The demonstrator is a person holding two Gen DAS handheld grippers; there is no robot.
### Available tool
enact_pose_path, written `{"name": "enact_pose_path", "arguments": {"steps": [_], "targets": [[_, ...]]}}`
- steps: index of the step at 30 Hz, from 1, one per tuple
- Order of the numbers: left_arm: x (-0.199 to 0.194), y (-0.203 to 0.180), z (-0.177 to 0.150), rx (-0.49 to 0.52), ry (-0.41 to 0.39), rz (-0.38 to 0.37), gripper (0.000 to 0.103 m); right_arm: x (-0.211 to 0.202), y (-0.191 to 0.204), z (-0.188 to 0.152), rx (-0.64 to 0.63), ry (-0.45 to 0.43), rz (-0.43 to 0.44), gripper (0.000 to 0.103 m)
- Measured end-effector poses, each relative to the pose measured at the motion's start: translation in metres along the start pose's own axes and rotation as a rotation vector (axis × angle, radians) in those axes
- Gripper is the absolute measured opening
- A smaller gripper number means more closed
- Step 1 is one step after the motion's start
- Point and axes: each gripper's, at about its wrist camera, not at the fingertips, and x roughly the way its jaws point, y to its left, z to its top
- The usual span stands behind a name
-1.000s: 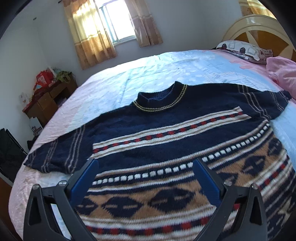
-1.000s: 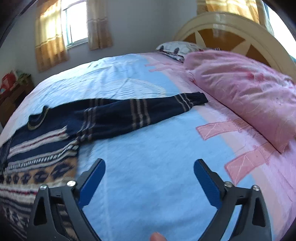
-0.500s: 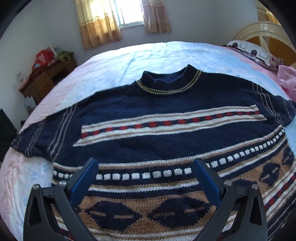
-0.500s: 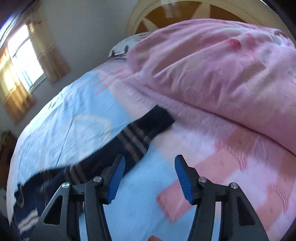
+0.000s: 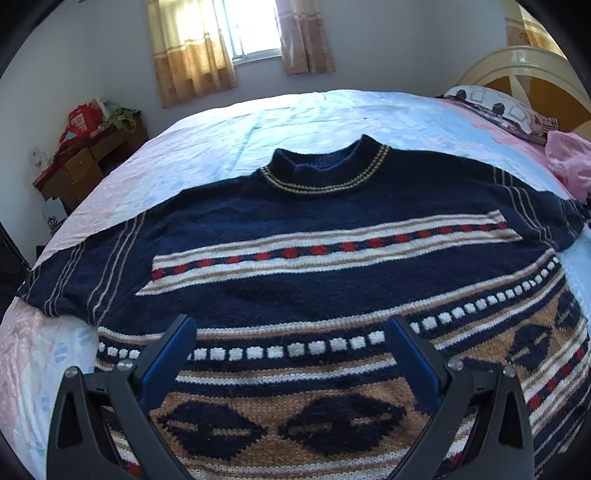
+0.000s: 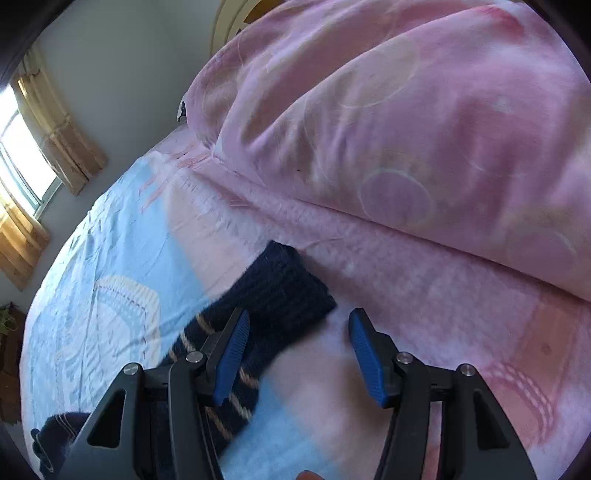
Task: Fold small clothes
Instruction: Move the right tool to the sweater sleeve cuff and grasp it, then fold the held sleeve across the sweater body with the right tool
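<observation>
While the sweater is lying flat, these lines go from its left side to its right.
Sweater (image 5: pixel 295 266): it is lying spread face up on the bed sheet (image 5: pixel 207 147), neck pointing toward the window (image 5: pixel 255 29), both sleeves stretched out sideways.
Left gripper (image 5: pixel 288 354): it is hovering over the sweater's lower body, left of centre, its blue pads (image 5: pixel 166 358) standing wide apart with nothing between them.
Right gripper (image 6: pixel 299 350): it is hanging at the cuff (image 6: pixel 284 284) of the sweater's right sleeve, jaws half apart; the cuff is lying just ahead of and under the left pad, not pinched.
Pink duvet (image 6: pixel 406 129): it is bulging just beyond the cuff.
Handling: the knit is looking thick, soft and limp, likely sagging when lifted.
Hold: pinching the ribbed cuff seems best, since it is firmer there.
</observation>
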Motion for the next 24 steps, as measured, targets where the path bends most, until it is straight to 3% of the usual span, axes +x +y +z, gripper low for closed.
{"name": "enact_pose_path", "arguments": {"steps": [1,3,4,9,16,24], "targets": [[0.000,0.000,0.000,0.004,0.001,0.002,0.103,0.002,0.001,0.001,-0.009,0.004,0.001,0.054],[0.003,-0.001,0.000,0.007,0.011,0.005,0.103,0.003,0.010,0.002,-0.056,0.005,-0.010,0.018],[0.004,0.000,-0.001,0.004,0.018,0.004,0.103,0.002,0.014,0.001,-0.076,0.004,-0.010,0.011],[0.010,0.007,-0.001,-0.031,0.051,-0.013,0.103,-0.026,0.044,-0.006,-0.203,-0.069,-0.007,0.008],[0.004,0.007,-0.004,-0.043,0.024,-0.051,0.103,-0.084,0.119,-0.037,-0.386,-0.126,0.115,0.007],[0.005,0.013,-0.008,-0.068,0.026,-0.081,0.103,-0.140,0.244,-0.142,-0.719,-0.122,0.305,0.007]]}}
